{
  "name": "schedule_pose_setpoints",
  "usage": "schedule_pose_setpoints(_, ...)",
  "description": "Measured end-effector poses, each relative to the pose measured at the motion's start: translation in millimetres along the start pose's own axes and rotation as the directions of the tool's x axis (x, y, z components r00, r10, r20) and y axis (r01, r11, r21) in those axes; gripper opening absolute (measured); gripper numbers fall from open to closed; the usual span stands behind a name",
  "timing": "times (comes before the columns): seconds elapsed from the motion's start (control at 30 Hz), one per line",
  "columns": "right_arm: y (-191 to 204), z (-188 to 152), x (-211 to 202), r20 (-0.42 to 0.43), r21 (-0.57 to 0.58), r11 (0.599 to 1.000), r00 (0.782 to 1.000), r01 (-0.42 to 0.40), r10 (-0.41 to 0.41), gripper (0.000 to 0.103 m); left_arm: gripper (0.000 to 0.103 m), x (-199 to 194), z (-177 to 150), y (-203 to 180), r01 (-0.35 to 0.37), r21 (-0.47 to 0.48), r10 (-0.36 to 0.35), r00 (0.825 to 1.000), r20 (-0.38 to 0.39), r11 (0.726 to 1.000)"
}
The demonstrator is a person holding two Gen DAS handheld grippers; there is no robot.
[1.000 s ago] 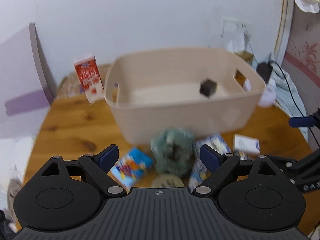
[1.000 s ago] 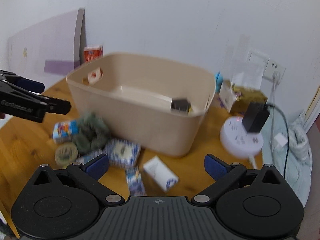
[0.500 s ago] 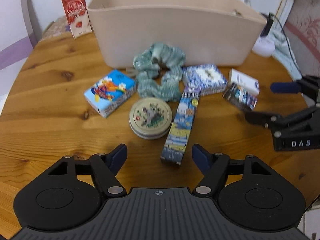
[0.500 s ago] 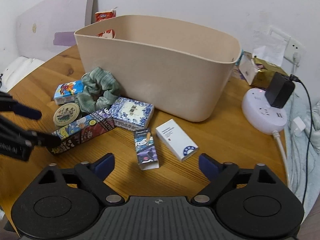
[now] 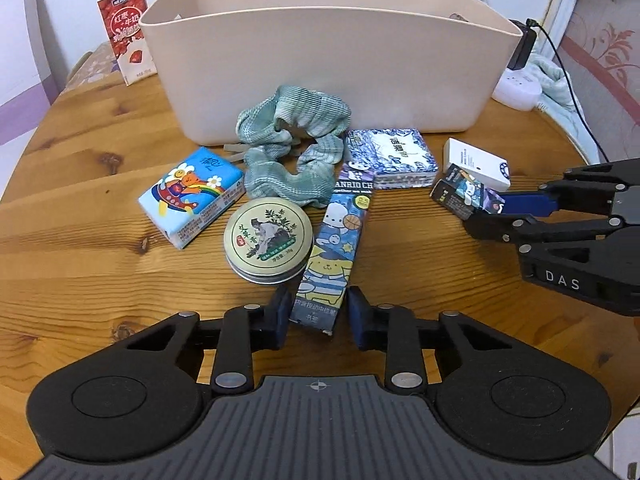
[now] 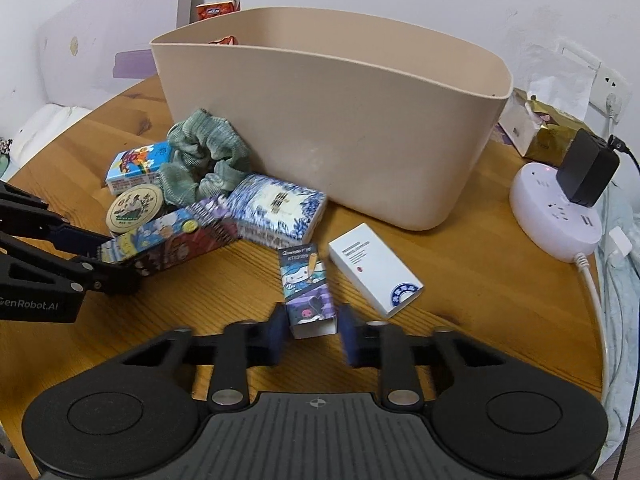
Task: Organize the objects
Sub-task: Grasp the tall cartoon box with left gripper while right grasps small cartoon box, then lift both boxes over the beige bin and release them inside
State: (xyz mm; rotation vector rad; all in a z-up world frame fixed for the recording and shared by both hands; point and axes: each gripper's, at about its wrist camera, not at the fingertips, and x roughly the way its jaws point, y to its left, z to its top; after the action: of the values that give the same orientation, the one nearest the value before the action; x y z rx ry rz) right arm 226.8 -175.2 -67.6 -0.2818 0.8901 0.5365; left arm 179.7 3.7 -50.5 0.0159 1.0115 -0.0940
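A beige bin [image 5: 328, 60] stands at the back of the round wooden table [image 5: 80, 248]. In front of it lie a green scrunchie [image 5: 292, 152], a blue tissue pack [image 5: 192, 196], a round tin [image 5: 268, 238], a blue-white patterned box [image 5: 390, 156], a white box [image 5: 478, 162], a long cartoon box [image 5: 338, 240] and a small cartoon box [image 6: 308, 292]. My left gripper [image 5: 318, 318] straddles the near end of the long box, pads close on both sides. My right gripper [image 6: 312, 330] straddles the near end of the small box, narrow gaps showing.
A red milk carton [image 5: 128, 32] stands left of the bin. A white power hub with a black adapter [image 6: 560, 208] and its cable sit at the right edge, with a gold-wrapped box [image 6: 548, 136] behind it. Light cloth hangs beyond the right rim.
Both grippers have come down from above the bin to the table front. Their fingers have narrowed around the two cartoon boxes, the left on the long one, the right on the small one.
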Motion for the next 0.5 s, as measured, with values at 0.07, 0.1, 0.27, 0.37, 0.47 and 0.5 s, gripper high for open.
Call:
schedule_pose_setpoints(0.07,2.3,-0.6,-0.5,0.005,-0.007,1.000,1.000,-0.005,0.005,0.023,0.028,-0.6,-1.2,-1.4,0.008,0.002,-0.008,1.000,0.002,1.000)
schedule_pose_setpoints(0.1,3.3,-1.2,-2.0,0.011,-0.010,1.000,1.000,-0.011,0.011,0.023,0.028,-1.6,-2.3,-2.1,0.013,0.005,-0.013,1.000,0.002,1.000)
schedule_pose_setpoints(0.27,6.7,-3.1,-12.2,0.031,-0.013,1.000,0.999,-0.015,0.016,0.023,0.025,-5.9,-8.9,-6.3,0.031,0.017,-0.031,1.000,0.000,0.999)
schedule_pose_setpoints(0.37,5.4,-4.4,-20.4,0.044,-0.003,1.000,0.999,-0.009,0.009,0.023,0.024,-10.4,-13.5,-8.1,0.044,0.025,-0.044,0.999,0.002,0.999)
schedule_pose_setpoints(0.47,3.3,-6.0,-30.3,0.060,0.006,1.000,0.998,-0.002,0.002,0.023,0.024,-18.5,-17.9,-9.6,0.050,0.036,-0.051,0.999,0.013,0.998)
schedule_pose_setpoints(0.5,2.8,-6.6,-34.1,0.066,0.009,1.000,0.998,0.000,-0.001,0.023,0.024,-22.8,-19.0,-9.6,0.054,0.037,-0.054,0.998,0.020,0.998)
